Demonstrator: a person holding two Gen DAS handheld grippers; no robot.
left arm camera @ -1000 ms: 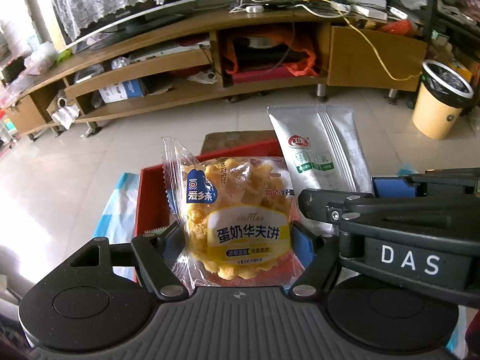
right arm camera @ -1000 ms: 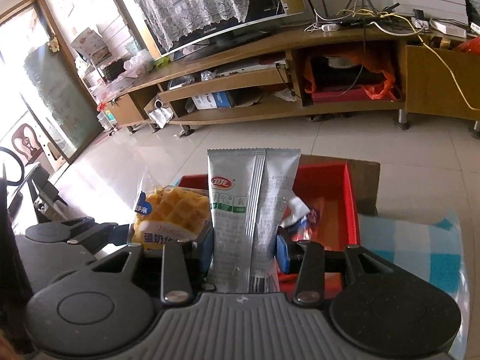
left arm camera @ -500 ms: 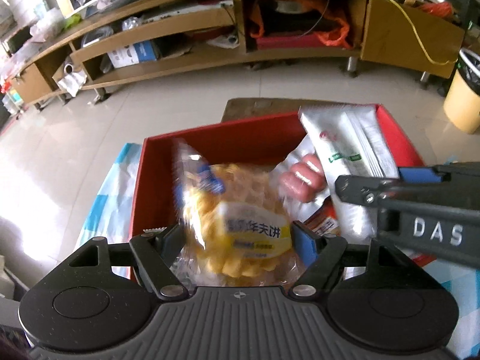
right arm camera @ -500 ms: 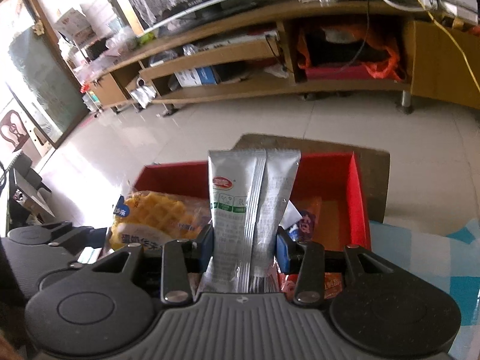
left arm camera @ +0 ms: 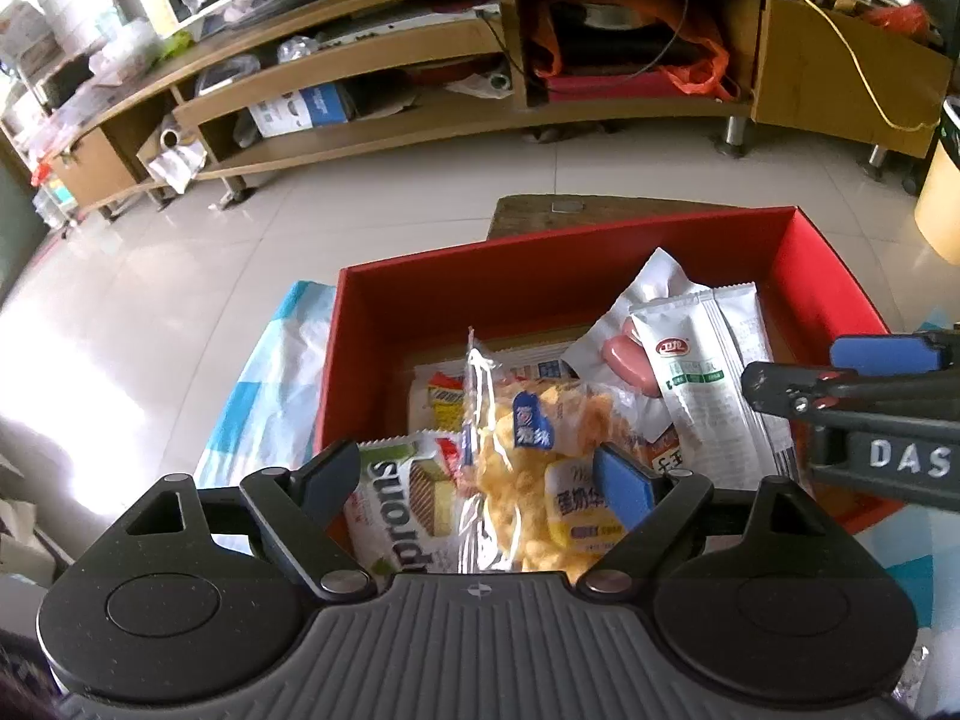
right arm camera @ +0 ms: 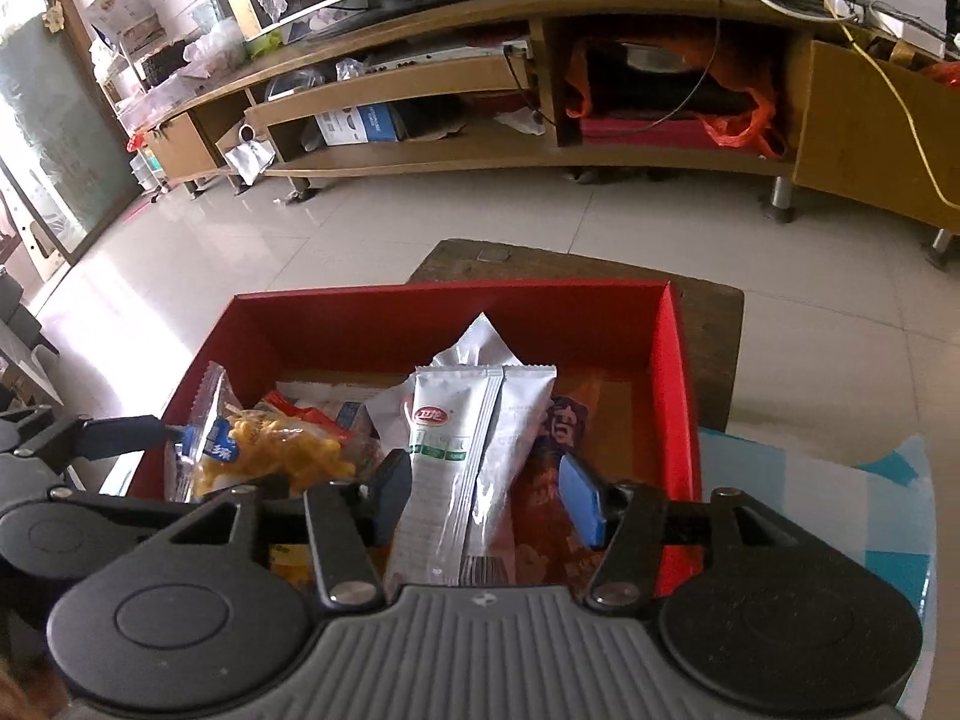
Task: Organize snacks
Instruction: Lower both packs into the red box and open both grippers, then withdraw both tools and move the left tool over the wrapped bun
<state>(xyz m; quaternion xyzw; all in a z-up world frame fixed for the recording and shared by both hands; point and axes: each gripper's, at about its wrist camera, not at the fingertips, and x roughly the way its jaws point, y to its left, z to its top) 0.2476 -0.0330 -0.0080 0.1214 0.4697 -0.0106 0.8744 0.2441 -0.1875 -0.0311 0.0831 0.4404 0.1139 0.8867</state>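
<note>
While both sets of jaws are opening, hold your hands steady so each packet slides off the pads and settles flat rather than on edge. Your left gripper [left arm camera: 477, 480] stands spread around the waffle packet [left arm camera: 528, 480], pads no longer pressing it; the packet rests in the red box [left arm camera: 456, 282] near its front left corner. Your right gripper [right arm camera: 486, 498] is parting around the silver sachet [right arm camera: 468, 468], which leans on the heap in the middle of the box. Lift straight up and out, clear of the crinkly film. The waffle wrap is clear, slippery plastic over a lumpy cake; the sachet is matte foil, long, flat, and limp. The box has stiff, upright card walls.
</note>
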